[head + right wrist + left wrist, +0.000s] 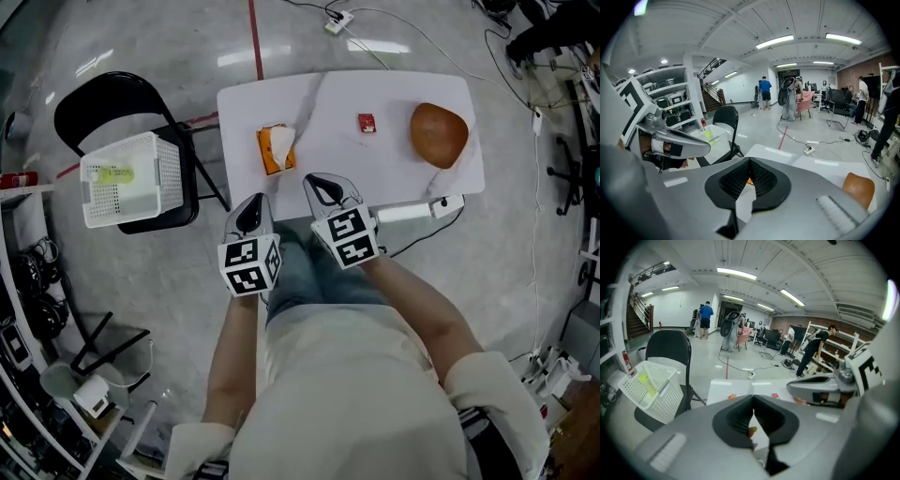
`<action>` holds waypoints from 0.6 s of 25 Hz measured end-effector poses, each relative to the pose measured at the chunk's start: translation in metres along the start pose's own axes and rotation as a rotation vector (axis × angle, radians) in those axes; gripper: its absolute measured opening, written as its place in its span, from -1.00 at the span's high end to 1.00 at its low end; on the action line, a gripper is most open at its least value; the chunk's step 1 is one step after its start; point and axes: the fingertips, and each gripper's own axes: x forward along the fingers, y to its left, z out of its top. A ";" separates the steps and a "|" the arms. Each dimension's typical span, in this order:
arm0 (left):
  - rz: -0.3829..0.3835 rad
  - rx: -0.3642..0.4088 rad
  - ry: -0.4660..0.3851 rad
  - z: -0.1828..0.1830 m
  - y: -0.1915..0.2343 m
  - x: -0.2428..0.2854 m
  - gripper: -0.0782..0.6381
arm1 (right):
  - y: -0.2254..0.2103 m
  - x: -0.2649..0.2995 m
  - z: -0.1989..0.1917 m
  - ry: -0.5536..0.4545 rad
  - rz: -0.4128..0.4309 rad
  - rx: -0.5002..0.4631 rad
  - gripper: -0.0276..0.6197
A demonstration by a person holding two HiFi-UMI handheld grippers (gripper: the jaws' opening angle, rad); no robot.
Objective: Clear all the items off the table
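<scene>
Head view: white table (403, 161) carries an orange pack (274, 148) with white tissue on it at left, a small red item (367, 123) mid-table and a brown loaf (439, 134) at right, all well apart. A power strip (420, 211) lies at the near edge. Left tool (259, 199) and right tool (314, 181) hover side by side at the near-left edge, tips aimed at the orange pack and touching nothing. Left of the table a black chair (112, 103) holds a white basket (131, 178) with a yellow-green thing (116, 173) inside.

Left gripper view: jaws together, nothing clamped. Table edge and a bit of the orange pack show past the tips. Basket and chair are at left, the right tool at right. People stand far back in the hall.

Right gripper view: jaws together, empty. An orange sliver shows just beyond the tips. The loaf is low right on the table; chair, basket and left tool are at left.
</scene>
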 end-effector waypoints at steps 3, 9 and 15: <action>-0.012 0.012 0.025 -0.004 0.016 0.018 0.76 | -0.003 0.025 -0.004 0.024 -0.007 0.026 0.92; -0.048 0.011 0.089 -0.019 0.040 0.048 0.76 | -0.007 0.070 -0.011 0.057 -0.015 0.063 0.81; -0.073 0.003 0.139 -0.032 0.066 0.080 0.76 | -0.009 0.116 -0.039 0.149 -0.035 0.113 0.53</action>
